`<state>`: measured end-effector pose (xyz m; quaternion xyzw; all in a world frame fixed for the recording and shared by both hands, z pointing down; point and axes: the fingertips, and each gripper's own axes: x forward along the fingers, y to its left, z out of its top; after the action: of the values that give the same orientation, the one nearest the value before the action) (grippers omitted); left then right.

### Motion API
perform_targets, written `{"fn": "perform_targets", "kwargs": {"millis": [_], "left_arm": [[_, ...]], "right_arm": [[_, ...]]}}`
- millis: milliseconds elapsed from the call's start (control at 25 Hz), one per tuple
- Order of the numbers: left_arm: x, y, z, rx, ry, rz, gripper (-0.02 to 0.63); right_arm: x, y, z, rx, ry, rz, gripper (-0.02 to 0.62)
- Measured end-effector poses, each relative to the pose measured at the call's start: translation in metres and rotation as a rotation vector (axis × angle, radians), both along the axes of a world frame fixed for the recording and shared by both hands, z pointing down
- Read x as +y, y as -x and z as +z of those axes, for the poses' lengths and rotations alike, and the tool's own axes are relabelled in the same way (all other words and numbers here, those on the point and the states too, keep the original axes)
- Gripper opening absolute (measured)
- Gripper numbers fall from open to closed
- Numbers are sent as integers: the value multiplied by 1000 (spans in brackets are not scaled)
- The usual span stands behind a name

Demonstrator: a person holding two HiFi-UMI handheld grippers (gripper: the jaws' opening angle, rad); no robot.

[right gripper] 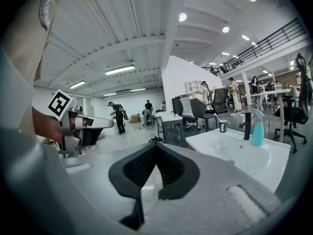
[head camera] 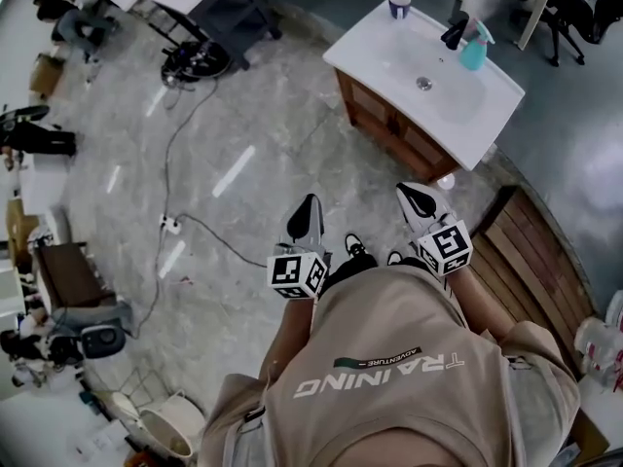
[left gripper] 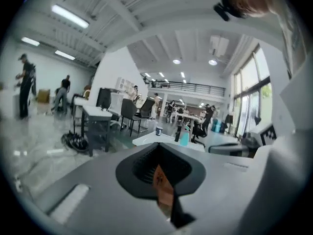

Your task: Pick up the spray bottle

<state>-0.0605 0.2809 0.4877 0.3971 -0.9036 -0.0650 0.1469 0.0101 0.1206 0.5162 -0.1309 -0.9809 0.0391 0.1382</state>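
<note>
The teal spray bottle stands upright at the back of a white sink vanity, next to a black faucet. In the left gripper view the spray bottle is small and far ahead; in the right gripper view the spray bottle stands at the right, beyond the basin. My left gripper and right gripper are held side by side in front of the person's body, well short of the vanity. Both are shut and hold nothing. The left gripper and the right gripper point roughly level.
A cup with a toothbrush stands on the vanity's far corner. A cable with a power strip runs over the floor at the left. A wooden pallet lies at the right. Desks, chairs and several people are farther off.
</note>
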Motion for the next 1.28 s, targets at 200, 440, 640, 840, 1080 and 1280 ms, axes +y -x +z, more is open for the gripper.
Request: {"fn": "perform_targets", "kwargs": {"millis": [200,440,640,840,1080,1280], "left_arm": [[7,20,-6,-135,76,132,17],[18,57,4,-96,25,138,17],[16,71,16,-71,27,154,17],[5,84,28,-29,43,163,17],[-24,119,26,-32,67,187,17],[-67,152,21,-45,91,230,17]], "right_arm": [[26,42,-15,-62,-30,40,2],[35,67,-19,-62,-93,82,2],[17,77,-6,0,-92,117,2],[17,92,0,9,-82,103,2],[-6,125,9,11,-39,113,2],[-50,152,1,-33,-40,156,2]]}}
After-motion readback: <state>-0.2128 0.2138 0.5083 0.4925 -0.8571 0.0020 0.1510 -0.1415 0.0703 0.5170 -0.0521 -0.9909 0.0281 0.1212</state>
